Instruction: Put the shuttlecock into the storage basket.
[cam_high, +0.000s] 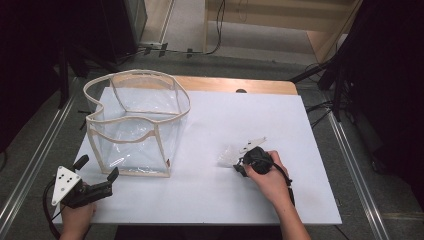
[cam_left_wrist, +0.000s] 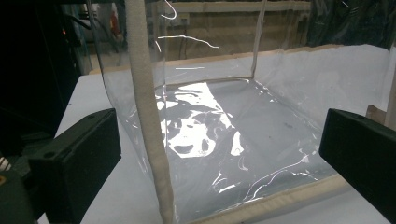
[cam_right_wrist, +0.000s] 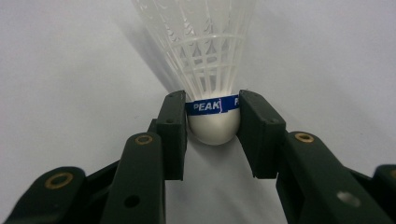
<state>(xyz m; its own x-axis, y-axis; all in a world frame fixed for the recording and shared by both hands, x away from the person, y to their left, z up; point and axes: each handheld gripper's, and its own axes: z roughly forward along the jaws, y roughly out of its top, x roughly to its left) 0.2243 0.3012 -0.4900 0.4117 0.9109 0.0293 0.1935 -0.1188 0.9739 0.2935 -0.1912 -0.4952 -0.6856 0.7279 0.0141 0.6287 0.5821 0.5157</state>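
Black jaws at the bottom of the right gripper view were seen pressed against both sides of the shuttlecock (cam_right_wrist: 214, 119), its white cork nose and blue band being pinched by the right gripper (cam_right_wrist: 213, 122) while the plastic skirt fanned away toward the top of the frame. In the high view the shuttlecock (cam_high: 231, 154) was found right of centre on the white table (cam_high: 210, 195), held just ahead of the right hand (cam_high: 272, 176).

A slip was judged the chief risk: the nose is rounded and the hold sat close to the band, so a quick swing could let it squirt out or tilt. The skirt (thin and springy by the look of it) could also be bent if it were dragged over the tabletop or caught on a rim.

The clear bag (cam_high: 136, 125) stood open in the left half of the high view, well apart from the shuttlecock, with bare table between them. Its cream-trimmed rim sagged unevenly, so a low approach might snag it and tip the bag.

The left gripper (cam_high: 96, 171) was seen spread wide at the lower left, holding nothing, just beside the bag's near corner; its own view showed the bag's seam (cam_left_wrist: 148, 116) between its jaws. The table's near edge lay close beneath both hands, leaving little room there.
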